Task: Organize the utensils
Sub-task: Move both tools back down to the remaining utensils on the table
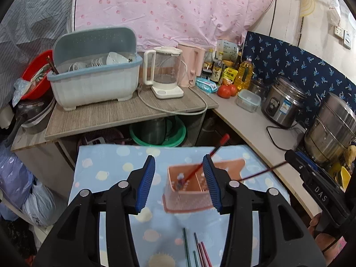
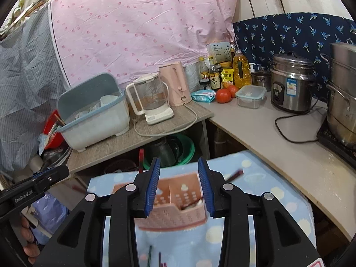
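"DAS" in white letters on the black body of the right tongs (image 1: 320,194), seen at the right edge of the left wrist view. "GenRobot.AI" in white on the black body of the left tongs (image 2: 24,197), seen at the left edge of the right wrist view. One large Chinese character, likely "茶", on the white label of the dark bottle (image 2: 214,77) on the table. Print on the white box (image 2: 219,50), yellow packet (image 2: 227,75) and rice cooker sticker (image 2: 290,86): too small to read.
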`<state>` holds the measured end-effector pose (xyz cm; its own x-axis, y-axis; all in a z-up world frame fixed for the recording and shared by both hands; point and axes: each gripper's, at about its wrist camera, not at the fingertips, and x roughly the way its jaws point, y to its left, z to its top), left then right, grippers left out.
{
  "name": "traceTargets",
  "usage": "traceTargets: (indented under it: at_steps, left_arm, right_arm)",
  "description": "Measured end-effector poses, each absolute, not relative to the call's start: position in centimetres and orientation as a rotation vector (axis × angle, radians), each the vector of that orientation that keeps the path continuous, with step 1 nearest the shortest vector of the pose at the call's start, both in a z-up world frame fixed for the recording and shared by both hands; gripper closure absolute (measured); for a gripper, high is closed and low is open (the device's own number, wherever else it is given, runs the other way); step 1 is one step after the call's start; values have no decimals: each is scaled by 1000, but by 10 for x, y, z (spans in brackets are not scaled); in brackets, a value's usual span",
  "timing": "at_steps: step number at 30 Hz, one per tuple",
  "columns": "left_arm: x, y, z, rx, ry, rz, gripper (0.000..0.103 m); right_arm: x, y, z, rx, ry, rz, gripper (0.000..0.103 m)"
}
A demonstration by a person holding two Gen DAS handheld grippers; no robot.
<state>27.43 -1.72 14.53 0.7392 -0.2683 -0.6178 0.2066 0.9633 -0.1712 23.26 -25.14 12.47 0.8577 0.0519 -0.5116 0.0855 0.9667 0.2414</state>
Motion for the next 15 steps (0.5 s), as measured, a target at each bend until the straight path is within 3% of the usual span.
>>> traceTargets:
  at_steps: [15]
  left_arm:
    - [174, -16, 52, -82, 915, -326, 54]
  right_arm:
    - [116, -234, 42, 294, 703, -3, 67]
